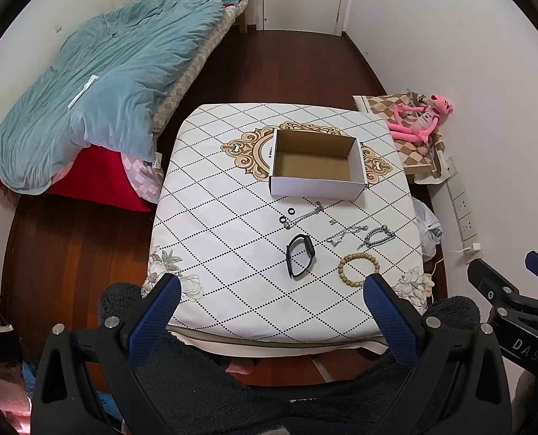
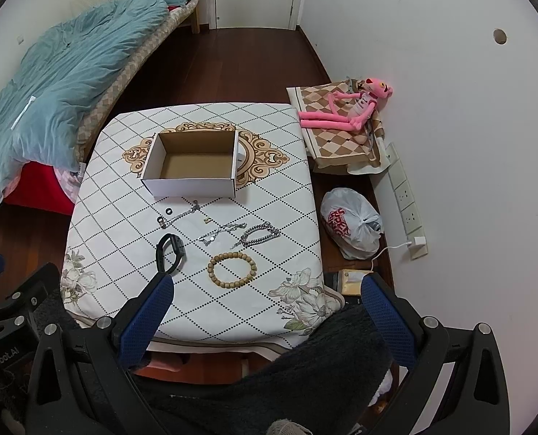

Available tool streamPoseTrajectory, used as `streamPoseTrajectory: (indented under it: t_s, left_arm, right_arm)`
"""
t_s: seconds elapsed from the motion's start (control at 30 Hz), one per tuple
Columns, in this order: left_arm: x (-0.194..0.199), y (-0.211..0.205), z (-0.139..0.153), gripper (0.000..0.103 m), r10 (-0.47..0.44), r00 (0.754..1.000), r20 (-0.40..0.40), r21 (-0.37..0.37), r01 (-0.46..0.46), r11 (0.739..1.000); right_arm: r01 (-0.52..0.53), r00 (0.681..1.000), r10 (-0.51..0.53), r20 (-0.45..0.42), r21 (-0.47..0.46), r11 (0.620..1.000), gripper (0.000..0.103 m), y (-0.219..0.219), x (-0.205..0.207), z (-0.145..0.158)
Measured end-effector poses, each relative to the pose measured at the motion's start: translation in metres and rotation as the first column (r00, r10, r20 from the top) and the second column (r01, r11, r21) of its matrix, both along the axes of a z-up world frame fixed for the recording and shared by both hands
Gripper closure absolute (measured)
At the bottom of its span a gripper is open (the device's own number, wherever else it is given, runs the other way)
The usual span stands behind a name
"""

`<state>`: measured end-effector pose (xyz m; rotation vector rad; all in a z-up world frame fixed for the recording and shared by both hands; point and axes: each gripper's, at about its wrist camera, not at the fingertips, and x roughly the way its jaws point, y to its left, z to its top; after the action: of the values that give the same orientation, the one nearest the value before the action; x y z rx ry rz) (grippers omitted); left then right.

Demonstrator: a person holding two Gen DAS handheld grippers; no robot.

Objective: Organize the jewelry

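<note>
Nearest the lens, both sets of blue fingers are held wide apart and empty: the left gripper (image 1: 270,290) and the right gripper (image 2: 267,290) are poised short of the counter's (image 2: 124,195) near edge, with nothing between the pads.

From left to right, the jewelry is laid out in front of the open cardboard box (image 2: 193,166), which is seen to be empty. Two small black rings (image 2: 163,215) are set beside a thin silver chain (image 2: 187,210); the rings could easily be pinched askew and flicked off the cloth, since so little is offered to the pads. A black wristband (image 2: 169,252) lies just below, and could be dragged into the rings if approached carelessly. Further right, a fine charm chain (image 2: 220,233) and a heavier link bracelet (image 2: 260,235) lie close together; tangling or a double pickup is judged likely. A wooden bead bracelet (image 2: 231,268) lies nearest and could roll from a loose hold. Thin chains could be snagged on the box wall.
</note>
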<state>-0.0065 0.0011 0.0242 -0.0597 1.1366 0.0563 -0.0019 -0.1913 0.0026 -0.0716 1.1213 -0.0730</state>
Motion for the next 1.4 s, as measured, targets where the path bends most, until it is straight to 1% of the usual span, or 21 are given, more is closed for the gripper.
streamPoseTrajectory:
  t_s: [0.63,1.13,1.23,1.3,1.4]
  left_arm:
    - [-0.002,0.0,0.004,0.0,-0.001,1.0,0.015,0.005,0.001,1.0]
    - [-0.001,-0.002,0.005,0.0,-0.004,1.0,0.025,-0.007,0.005,1.0]
    - [0.006,-0.005,-0.002,0.0,-0.002,0.999,0.036,0.006,0.002,1.0]
    - [0.016,-0.003,-0.014,0.0,0.006,0.999,0.035,0.02,-0.007,1.0]
    - [0.035,0.001,-0.04,0.0,0.027,0.999,0.025,0.07,-0.028,0.997]
  right_arm:
    - [-0.011,1.0,0.011,0.017,-0.005,1.0,0.0,0.001,-0.002,0.011]
    - [-0.017,0.999,0.017,0.027,-0.007,1.0,0.0,0.004,-0.001,0.016]
    - [-0.004,1.0,0.004,0.027,-0.005,1.0,0.0,0.001,0.004,0.01]
    - [0.014,1.0,-0.014,0.023,-0.011,1.0,0.0,-0.003,0.011,0.002]
    - [0.05,0.999,-0.05,-0.007,-0.021,0.999,0.0,-0.012,0.028,-0.025]
